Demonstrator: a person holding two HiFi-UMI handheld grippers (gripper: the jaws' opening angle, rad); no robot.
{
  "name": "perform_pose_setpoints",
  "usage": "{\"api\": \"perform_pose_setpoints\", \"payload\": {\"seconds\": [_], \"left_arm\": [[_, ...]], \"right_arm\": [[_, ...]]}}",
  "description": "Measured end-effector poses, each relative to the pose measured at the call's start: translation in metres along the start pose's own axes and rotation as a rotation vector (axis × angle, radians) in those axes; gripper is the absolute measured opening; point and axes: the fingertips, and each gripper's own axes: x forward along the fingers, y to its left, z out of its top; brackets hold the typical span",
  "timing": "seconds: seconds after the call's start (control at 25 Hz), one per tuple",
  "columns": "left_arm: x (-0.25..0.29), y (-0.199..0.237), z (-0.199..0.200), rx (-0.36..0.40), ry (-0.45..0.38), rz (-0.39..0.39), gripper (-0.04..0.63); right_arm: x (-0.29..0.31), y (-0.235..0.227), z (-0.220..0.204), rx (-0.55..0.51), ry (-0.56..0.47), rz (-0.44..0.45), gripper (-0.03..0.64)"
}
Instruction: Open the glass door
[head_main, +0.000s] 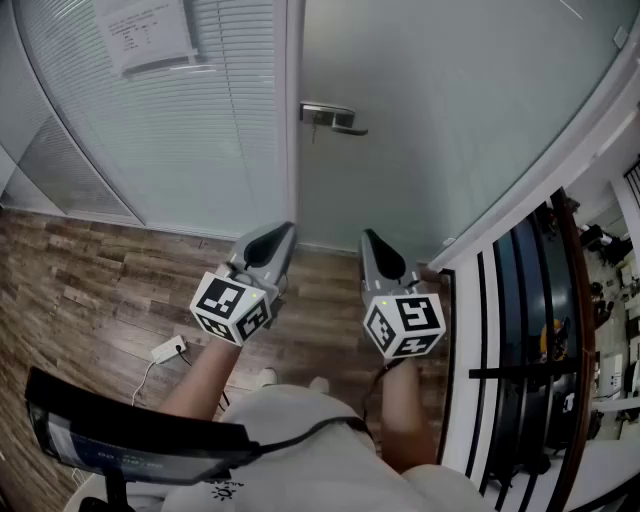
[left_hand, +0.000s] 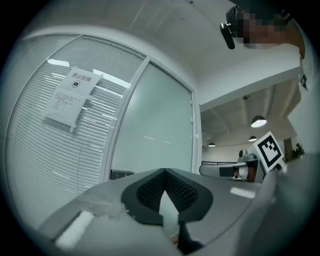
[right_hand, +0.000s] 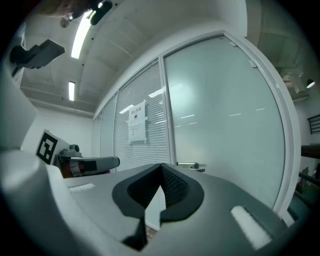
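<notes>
The frosted glass door (head_main: 440, 110) stands closed ahead, with a metal lever handle (head_main: 333, 118) near its left edge. My left gripper (head_main: 280, 236) and right gripper (head_main: 372, 242) are held side by side below the handle, pointing at the door and well short of it. Both are shut with nothing between their jaws. In the right gripper view the closed tips (right_hand: 161, 165) sit just left of the handle (right_hand: 191, 166). The left gripper view shows its closed tips (left_hand: 164, 171) in front of the door glass (left_hand: 155, 135).
A fixed glass panel with blinds (head_main: 170, 120) and a paper notice (head_main: 148, 35) stands left of the door. A white plug with a cable (head_main: 168, 349) lies on the wood floor (head_main: 80, 290). A black railing (head_main: 520, 372) runs along the right.
</notes>
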Motion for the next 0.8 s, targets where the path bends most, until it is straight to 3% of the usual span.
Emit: {"api": "perform_pose_setpoints", "payload": {"seconds": [0.8], "left_arm": [[0.012,-0.013,-0.017,0.013,0.016,0.130,0.003]], "right_arm": [[-0.011,-0.045,-0.013,0.042,-0.015,0.058,0.008]]}}
